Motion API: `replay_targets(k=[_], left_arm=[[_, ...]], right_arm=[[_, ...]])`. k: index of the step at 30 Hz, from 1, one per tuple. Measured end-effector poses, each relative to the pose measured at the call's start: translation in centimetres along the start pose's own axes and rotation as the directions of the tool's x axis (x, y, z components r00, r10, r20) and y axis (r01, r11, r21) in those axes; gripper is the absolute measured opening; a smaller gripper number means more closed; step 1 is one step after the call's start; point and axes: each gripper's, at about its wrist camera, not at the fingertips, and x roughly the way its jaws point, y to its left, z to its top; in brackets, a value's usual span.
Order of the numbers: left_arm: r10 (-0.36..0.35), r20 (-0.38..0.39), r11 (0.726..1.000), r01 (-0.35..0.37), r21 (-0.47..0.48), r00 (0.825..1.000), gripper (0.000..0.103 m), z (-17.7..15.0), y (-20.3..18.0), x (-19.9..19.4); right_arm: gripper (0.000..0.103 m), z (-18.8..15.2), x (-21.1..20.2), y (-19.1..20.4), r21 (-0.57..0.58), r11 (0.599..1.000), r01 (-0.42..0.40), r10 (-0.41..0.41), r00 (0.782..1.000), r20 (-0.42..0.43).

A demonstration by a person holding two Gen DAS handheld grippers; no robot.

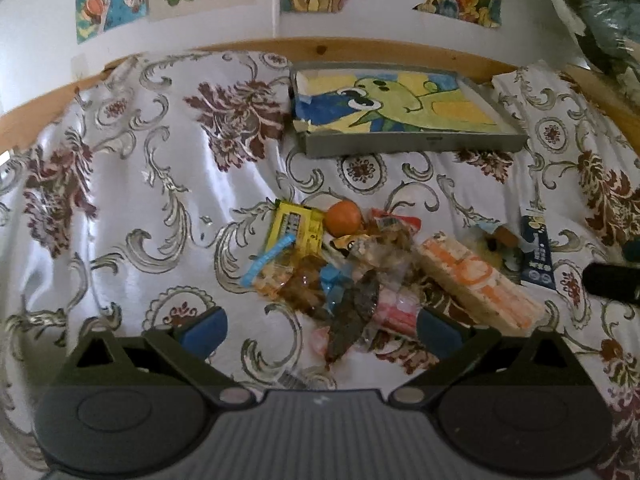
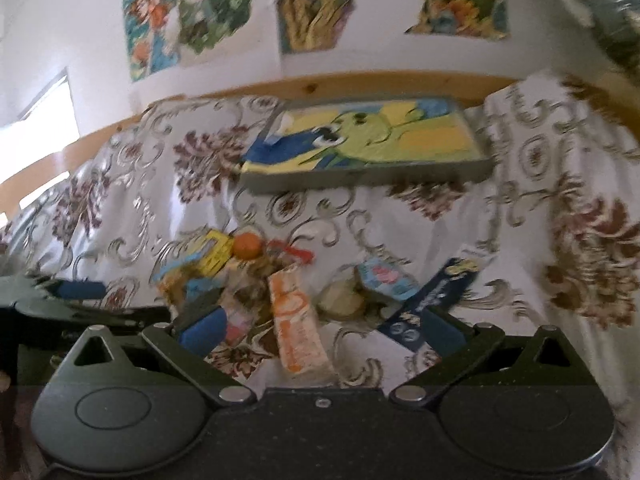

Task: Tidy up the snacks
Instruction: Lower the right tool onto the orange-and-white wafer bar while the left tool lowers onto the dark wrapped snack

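Left gripper [image 1: 320, 330] fingers spread wide, empty, above snack pile [image 1: 360, 264] on patterned cloth [image 1: 120, 200], right gripper [image 2: 320, 328] fingers likewise wide, empty, painted tray [image 1: 400, 120] behind.

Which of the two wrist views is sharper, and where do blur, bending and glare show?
Left wrist view: sharper, the round orange fruit crisp; the wooden rail bows from fisheye distortion. Right wrist view: motion-smeared, worst on the floral white cloth at right; a bright patch at far left is washed out.

orange fruit [image 1: 342, 218], yellow packet [image 1: 295, 227], white cloth [image 1: 120, 216] with maroon florals.
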Motion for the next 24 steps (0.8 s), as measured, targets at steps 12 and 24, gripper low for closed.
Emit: replay_targets(k=[12,24], left_arm=[[-0.061,-0.049,0.995,0.064,0.070,0.997,0.102,1.2,-0.3,4.2],[-0.101,-0.098,0.990,0.110,0.093,0.990,0.079,1.0,-0.6,6.1]], right_arm=[[0.102,-0.7,5.4,0.5,-0.186,0.982,-0.041,0.037,0.999,-0.025],[0.086,-1.7,7.4,1.7,-0.264,0.963,-0.052,0.042,0.998,-0.041]])
